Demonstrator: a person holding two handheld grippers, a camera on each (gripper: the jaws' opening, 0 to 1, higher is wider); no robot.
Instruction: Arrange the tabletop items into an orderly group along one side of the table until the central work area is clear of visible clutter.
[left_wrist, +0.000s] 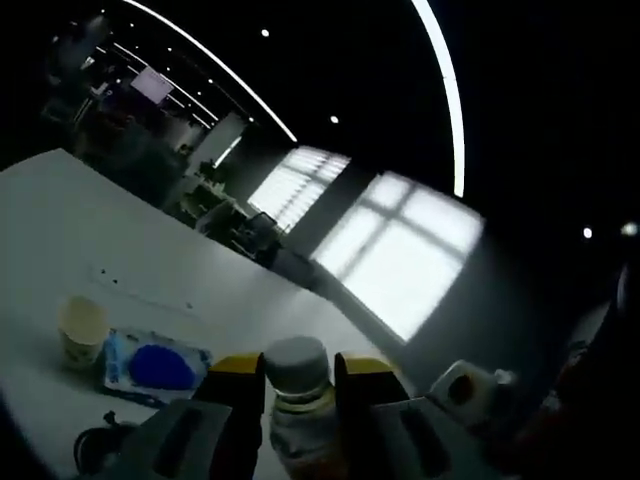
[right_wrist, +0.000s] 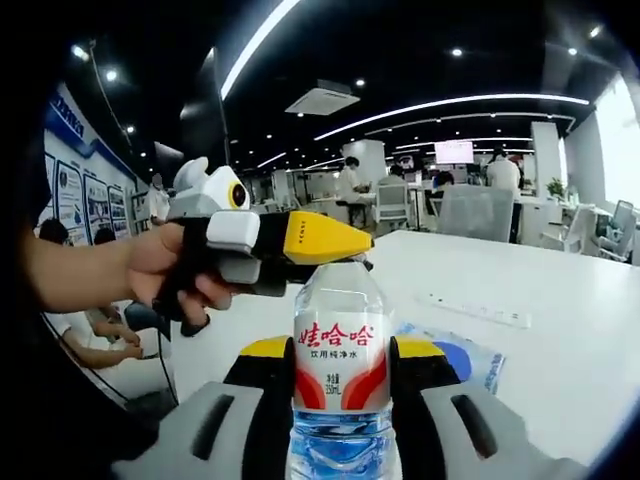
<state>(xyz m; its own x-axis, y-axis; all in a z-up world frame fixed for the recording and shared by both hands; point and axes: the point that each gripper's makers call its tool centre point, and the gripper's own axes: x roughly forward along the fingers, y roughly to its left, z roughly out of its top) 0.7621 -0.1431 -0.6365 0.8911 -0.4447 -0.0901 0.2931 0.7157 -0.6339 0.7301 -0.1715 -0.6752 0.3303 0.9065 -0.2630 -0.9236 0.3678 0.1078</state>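
Right gripper (right_wrist: 342, 375): jaws closed on clear plastic water bottle (right_wrist: 341, 385), red-white label, lower centre.
Left gripper (left_wrist: 298, 385): clamps same bottle's neck (white cap (left_wrist: 296, 362)).
Handling: light, thin-walled, slippery; grip at label.

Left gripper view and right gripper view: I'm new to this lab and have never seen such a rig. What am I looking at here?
There is no robot here. A person holds a two-jaw tool in each hand, and each tool carries a wide-angle camera that looks along its own yellow-tipped jaws.

In the right gripper view, the right gripper grips a water bottle by its labelled body. The person's hand brings the left gripper in over the bottle's top.

The left gripper view shows the same bottle from the other tool, with its jaws on either side of the cap. Behind it on the white table are a paper cup and a blue packet.
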